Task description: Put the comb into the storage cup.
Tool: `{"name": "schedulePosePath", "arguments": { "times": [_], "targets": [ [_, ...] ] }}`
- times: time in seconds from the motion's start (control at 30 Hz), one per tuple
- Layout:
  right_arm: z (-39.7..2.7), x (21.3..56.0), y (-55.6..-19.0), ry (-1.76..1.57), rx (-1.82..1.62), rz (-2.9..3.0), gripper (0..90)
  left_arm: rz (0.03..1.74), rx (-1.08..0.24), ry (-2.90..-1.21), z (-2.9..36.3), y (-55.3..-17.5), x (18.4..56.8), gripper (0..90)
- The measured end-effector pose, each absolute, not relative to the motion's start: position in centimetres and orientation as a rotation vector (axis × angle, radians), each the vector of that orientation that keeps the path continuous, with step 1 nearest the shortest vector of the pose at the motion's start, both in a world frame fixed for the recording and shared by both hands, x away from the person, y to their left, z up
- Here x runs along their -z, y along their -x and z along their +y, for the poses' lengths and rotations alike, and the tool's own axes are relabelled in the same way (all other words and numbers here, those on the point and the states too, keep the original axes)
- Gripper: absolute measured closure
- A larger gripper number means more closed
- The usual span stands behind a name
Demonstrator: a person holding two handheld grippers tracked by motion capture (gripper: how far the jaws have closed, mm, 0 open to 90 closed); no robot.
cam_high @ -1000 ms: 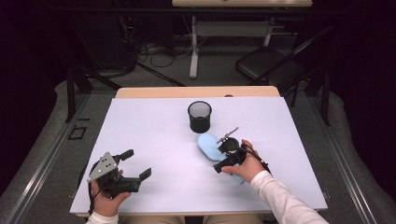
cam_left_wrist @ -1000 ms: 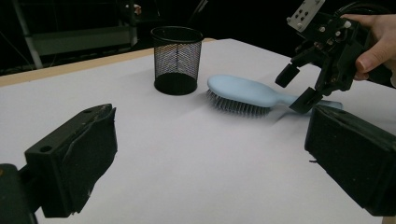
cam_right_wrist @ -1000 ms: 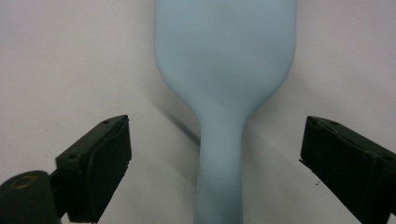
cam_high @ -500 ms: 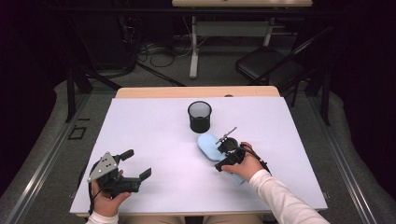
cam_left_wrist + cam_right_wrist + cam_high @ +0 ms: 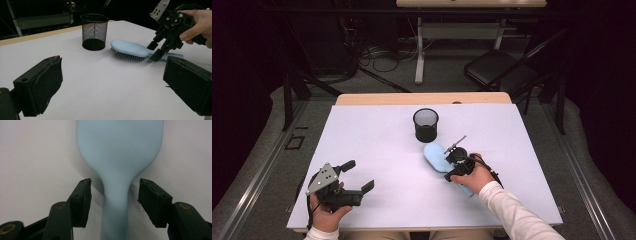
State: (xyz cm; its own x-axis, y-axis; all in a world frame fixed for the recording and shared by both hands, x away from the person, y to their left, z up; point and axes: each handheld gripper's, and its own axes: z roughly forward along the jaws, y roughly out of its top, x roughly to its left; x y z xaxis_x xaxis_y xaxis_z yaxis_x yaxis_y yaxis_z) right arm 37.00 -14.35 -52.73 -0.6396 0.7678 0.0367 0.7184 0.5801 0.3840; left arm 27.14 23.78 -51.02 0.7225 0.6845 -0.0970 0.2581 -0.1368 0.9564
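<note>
A light blue hairbrush (image 5: 434,155) (image 5: 130,47) (image 5: 120,150) lies bristles down on the white table, right of the middle. My right gripper (image 5: 453,165) (image 5: 155,50) (image 5: 113,192) points down over its handle. Its jaws have just been closing and stand on either side of the narrow neck, with a small gap left at each pad. My left gripper (image 5: 358,175) (image 5: 112,82) rests near the front left of the table, open with nothing between its fingers, and faces the brush.
A black mesh cup (image 5: 426,125) (image 5: 94,31) stands upright just behind the brush head. The white table top (image 5: 377,135) ends in a wooden strip at the far edge. A dark chair (image 5: 497,72) and cables lie beyond the table.
Both hands stay where they were. The right gripper's jaws look a little closer together over the brush handle.
</note>
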Motion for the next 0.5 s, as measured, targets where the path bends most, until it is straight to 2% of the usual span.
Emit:
{"name": "schedulePosePath", "arguments": {
  "times": [0.13, 0.5],
  "targets": [
    [-14.31, 52.99, -37.12, -1.311, -0.564, 2.641, 44.3, 0.757, -0.436, -1.713, 23.78, -27.13, 51.03, 2.3],
    [-14.56, 52.96, -37.54, -1.331, -0.540, 2.652, 54.0, 0.757, -0.434, -1.713, 23.77, -27.16, 51.03, 2.3]
  ]
}}
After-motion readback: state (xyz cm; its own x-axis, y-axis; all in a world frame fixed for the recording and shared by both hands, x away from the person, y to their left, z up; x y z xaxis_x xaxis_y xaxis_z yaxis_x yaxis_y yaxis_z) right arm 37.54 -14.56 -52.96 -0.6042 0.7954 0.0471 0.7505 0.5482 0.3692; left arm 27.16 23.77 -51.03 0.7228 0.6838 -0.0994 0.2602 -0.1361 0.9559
